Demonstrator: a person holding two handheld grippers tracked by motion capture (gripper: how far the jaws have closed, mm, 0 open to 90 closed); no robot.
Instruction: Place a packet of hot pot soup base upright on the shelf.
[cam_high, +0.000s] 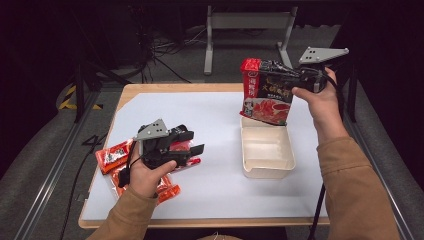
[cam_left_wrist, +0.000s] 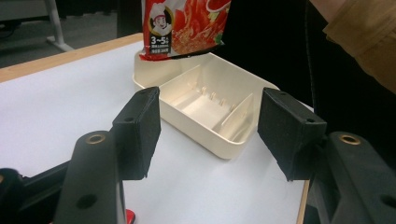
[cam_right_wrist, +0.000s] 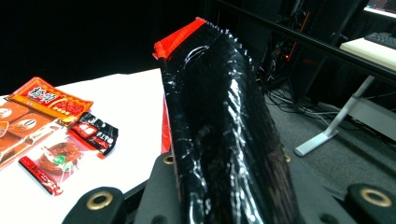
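Note:
My right gripper (cam_high: 282, 76) is shut on the side of a large red and black food bag (cam_high: 265, 92), holding it upright in the air. The bag's lower end hangs over the far end of a cream plastic tray (cam_high: 248, 150) with dividers. In the right gripper view the glossy black bag (cam_right_wrist: 210, 93) runs up between the jaws of the right gripper (cam_right_wrist: 224, 175). My left gripper (cam_high: 194, 141) stands open low over the table's left part, pointing right. In the left gripper view, nothing lies between its jaws (cam_left_wrist: 208, 126), which face the tray (cam_left_wrist: 205, 140) and the bag (cam_left_wrist: 187, 28).
Several red and orange snack packets (cam_high: 112, 156) lie on the white mat by the left hand, also seen as packets (cam_right_wrist: 51, 100) in the right gripper view. White mat (cam_high: 220, 180) covers the wooden table. A desk frame (cam_high: 247, 22) stands on the floor beyond.

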